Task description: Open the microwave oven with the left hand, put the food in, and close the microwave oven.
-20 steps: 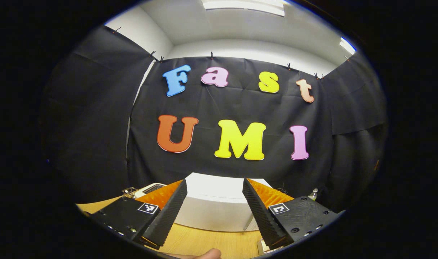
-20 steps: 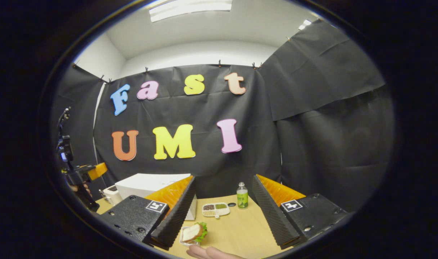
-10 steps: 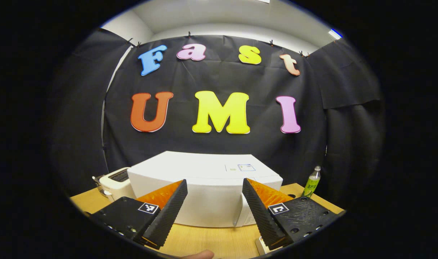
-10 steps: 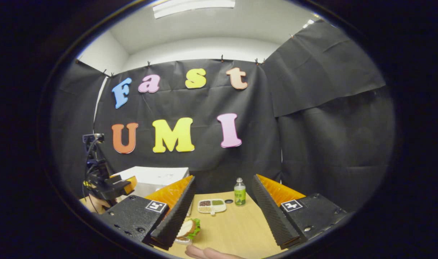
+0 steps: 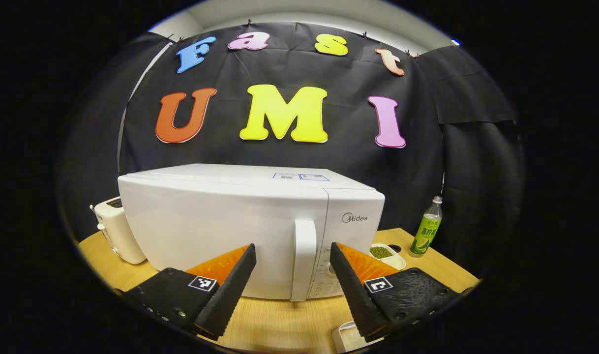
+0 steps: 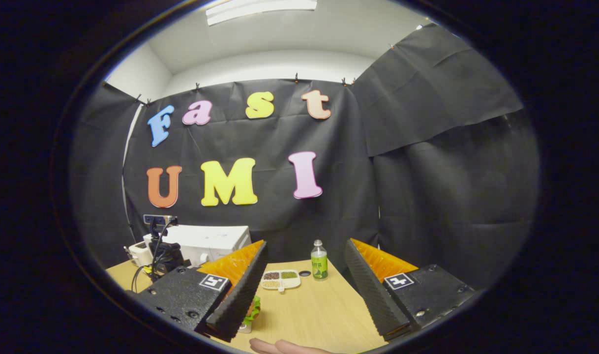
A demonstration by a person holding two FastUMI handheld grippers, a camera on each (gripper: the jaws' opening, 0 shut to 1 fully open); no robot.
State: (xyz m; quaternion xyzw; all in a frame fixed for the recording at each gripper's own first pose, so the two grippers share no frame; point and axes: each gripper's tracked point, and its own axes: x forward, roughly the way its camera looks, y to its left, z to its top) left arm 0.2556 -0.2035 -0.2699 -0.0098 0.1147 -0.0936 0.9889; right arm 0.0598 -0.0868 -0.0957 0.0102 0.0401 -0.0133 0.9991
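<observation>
The microwave (image 5: 250, 226) stands on the wooden surface (image 5: 280, 324) with its door shut, its upright handle (image 5: 303, 258) framed between the spread fingers of the left gripper (image 5: 292, 280), which grips nothing. The right gripper (image 6: 304, 285) is likewise wide open and empty, with the food (image 6: 253, 309), a sandwich peeking from behind its left finger, low on the surface. By my reading nothing is done yet: opening, loading and closing all remain.

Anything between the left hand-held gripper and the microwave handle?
No. In the left gripper view, the open left hand-held gripper faces the handle across bare table.
</observation>
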